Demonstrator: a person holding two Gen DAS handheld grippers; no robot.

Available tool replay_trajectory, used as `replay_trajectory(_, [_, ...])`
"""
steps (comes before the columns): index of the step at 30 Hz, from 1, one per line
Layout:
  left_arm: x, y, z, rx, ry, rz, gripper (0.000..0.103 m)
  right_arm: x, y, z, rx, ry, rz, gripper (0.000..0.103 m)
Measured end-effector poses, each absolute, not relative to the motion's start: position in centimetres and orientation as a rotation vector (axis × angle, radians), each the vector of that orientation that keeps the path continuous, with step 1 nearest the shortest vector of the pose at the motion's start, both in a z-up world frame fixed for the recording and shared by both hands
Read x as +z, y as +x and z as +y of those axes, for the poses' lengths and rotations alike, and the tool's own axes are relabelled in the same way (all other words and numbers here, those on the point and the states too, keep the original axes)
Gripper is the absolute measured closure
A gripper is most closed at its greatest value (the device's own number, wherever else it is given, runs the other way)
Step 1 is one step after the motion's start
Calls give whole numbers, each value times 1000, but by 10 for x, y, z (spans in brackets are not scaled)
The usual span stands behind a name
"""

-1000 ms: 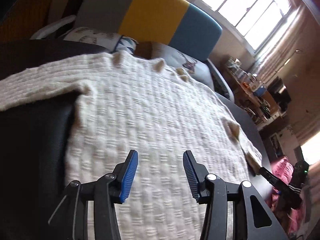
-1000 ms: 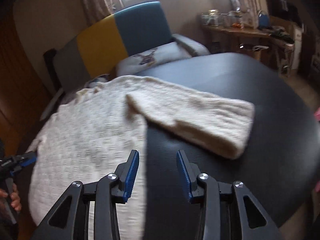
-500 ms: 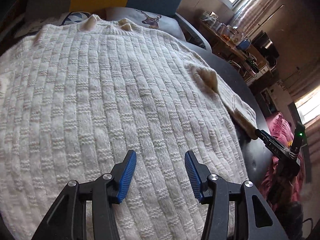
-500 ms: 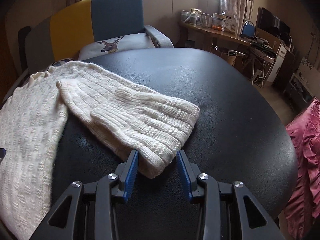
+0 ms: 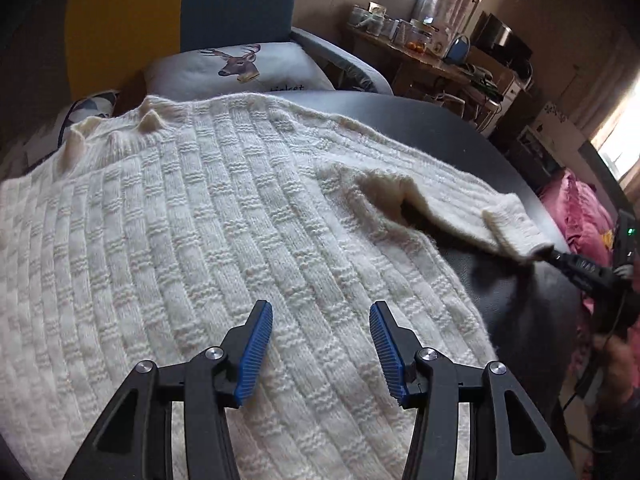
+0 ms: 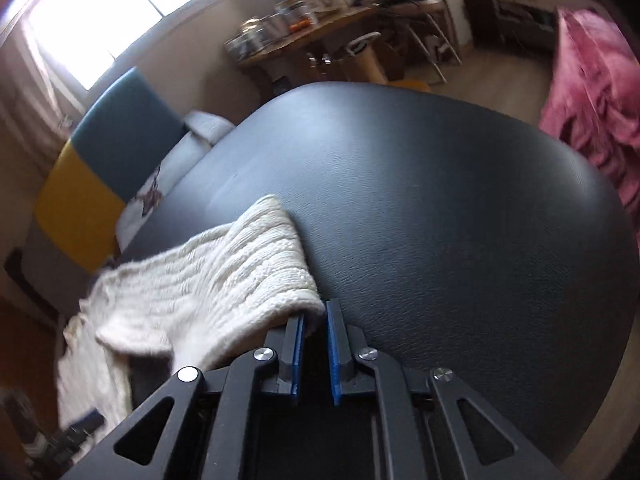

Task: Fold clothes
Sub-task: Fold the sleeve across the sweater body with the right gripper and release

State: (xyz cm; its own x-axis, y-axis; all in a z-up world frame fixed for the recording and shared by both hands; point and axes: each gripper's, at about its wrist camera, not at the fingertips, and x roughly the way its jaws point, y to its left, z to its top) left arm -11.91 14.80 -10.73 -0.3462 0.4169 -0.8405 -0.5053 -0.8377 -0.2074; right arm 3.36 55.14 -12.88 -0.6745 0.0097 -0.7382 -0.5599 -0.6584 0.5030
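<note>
Since the earlier frame the right gripper (image 6: 314, 322) has reached the sleeve (image 6: 224, 280) cuff and is closing on it (left gripper (image 5: 320, 336) hangs open, empty, over the sweater (image 5: 192, 248)); a firm pinch should come before it carries the sleeve across.

Sweater (image 5: 208, 240): cream, knitted in a basket-weave check of ribbed blocks, lying on a black, leather-grained table (image 6: 440, 208). Behind the table, a chair (image 5: 160, 20) in grey, yellow and teal panels; on it a white cushion (image 5: 240, 68) with a brown deer-head print. Beside the table, pink cloth (image 6: 592, 92); gripper pads (image 5: 256, 356) blue, ridged.
</note>
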Motion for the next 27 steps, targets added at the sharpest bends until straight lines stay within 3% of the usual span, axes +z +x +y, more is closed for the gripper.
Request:
replay_trajectory(3, [-117,-113,151,2223,-1300,191,52,-139,44,577,2300,-994,1250,98])
replay_trajectory(8, [-120,-110,151,2246,-1272,214,52,-128,46,580,2282,-1018,1132,95])
replay_trajectory(12, [-123,-110,150,2246,-1261,208,52,-97,44,557,2409,-1032,896,87])
replay_trajectory(13, [-123,-110,151,2246,-1258,208,52,-87,39,544,2478,-1049,822,78])
replay_trajectory(14, [-123,-110,151,2246,-1256,208,52,-79,32,526,2551,-1077,728,74])
replay_trajectory(19, [-122,-109,148,2248,-1253,189,52,-80,-3,435,2722,-1241,166,73])
replay_trajectory(23, [-122,-110,147,2241,-1257,177,52,-115,-18,426,2596,-1360,49,73])
replay_trajectory(27, [-123,-110,146,2234,-1257,163,52,-132,-18,426,2586,-1352,-40,65])
